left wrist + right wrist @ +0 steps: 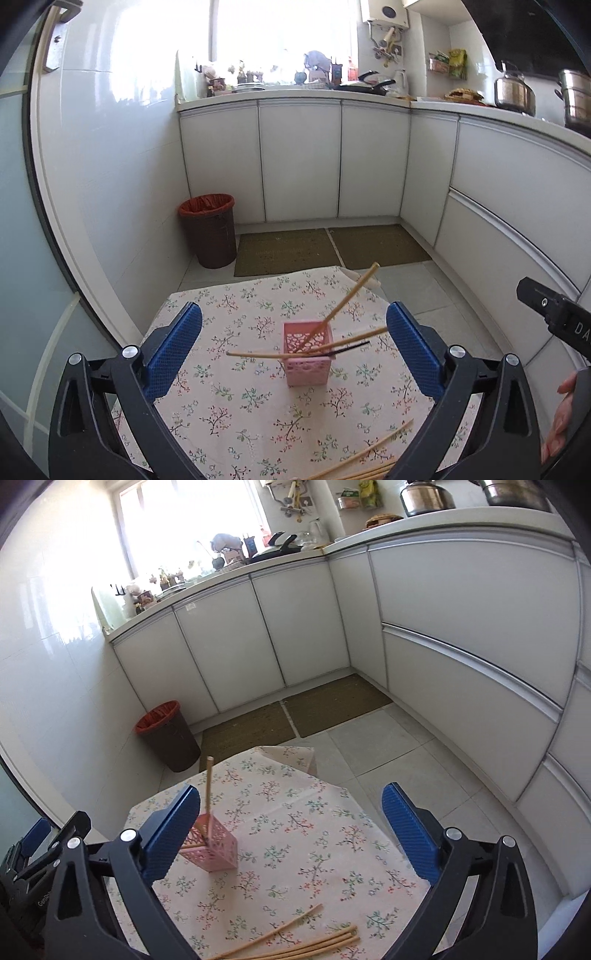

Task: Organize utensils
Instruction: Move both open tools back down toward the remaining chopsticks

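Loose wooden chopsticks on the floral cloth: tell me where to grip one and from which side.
Take the separate wooden chopstick at its raised far end, coming from above with the right gripper, open jaws across the shaft. It lies flat, apart from the bundle.

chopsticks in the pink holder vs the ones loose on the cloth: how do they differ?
The chopsticks in the pink holder lean up out of it or rest across its rim; the loose chopsticks lie flat on the floral tablecloth. The holder group includes one dark stick; the loose ones are all tan. Both sets are thin sticks, untouched.
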`<state>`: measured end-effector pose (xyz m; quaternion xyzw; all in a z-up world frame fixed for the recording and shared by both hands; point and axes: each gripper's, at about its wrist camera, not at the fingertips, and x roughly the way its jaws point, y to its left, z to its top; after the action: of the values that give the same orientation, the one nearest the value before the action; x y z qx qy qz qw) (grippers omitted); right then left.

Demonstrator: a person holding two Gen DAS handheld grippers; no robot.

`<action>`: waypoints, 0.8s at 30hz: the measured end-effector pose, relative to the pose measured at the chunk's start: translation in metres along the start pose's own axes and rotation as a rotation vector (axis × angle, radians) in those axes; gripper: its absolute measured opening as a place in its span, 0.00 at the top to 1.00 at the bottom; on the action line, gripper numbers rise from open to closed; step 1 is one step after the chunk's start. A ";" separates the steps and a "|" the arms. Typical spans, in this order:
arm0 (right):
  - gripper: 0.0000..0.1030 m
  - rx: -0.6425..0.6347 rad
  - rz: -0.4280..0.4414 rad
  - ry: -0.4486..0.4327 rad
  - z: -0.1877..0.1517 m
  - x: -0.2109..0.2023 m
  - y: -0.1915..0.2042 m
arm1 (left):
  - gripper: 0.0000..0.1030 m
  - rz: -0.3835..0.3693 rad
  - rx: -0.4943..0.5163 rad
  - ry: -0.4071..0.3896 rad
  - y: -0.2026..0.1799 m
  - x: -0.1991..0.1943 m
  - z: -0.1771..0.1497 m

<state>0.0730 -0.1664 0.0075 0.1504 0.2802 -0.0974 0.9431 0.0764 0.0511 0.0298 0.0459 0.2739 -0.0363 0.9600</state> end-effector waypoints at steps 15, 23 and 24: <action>0.07 0.161 -0.253 0.253 -0.086 0.009 -0.110 | 0.07 -0.276 0.588 0.332 -0.125 0.052 -0.104; 0.07 0.400 -0.197 0.396 -0.106 0.025 -0.157 | 0.17 -0.334 0.562 0.663 -0.151 0.132 -0.143; 0.07 0.416 -0.179 0.420 -0.109 0.028 -0.158 | 0.28 -0.347 0.542 0.696 -0.150 0.140 -0.144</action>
<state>-0.0005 -0.2799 -0.1314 0.3317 0.4552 -0.2019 0.8012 0.1057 -0.0886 -0.1766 0.2578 0.5634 -0.2488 0.7444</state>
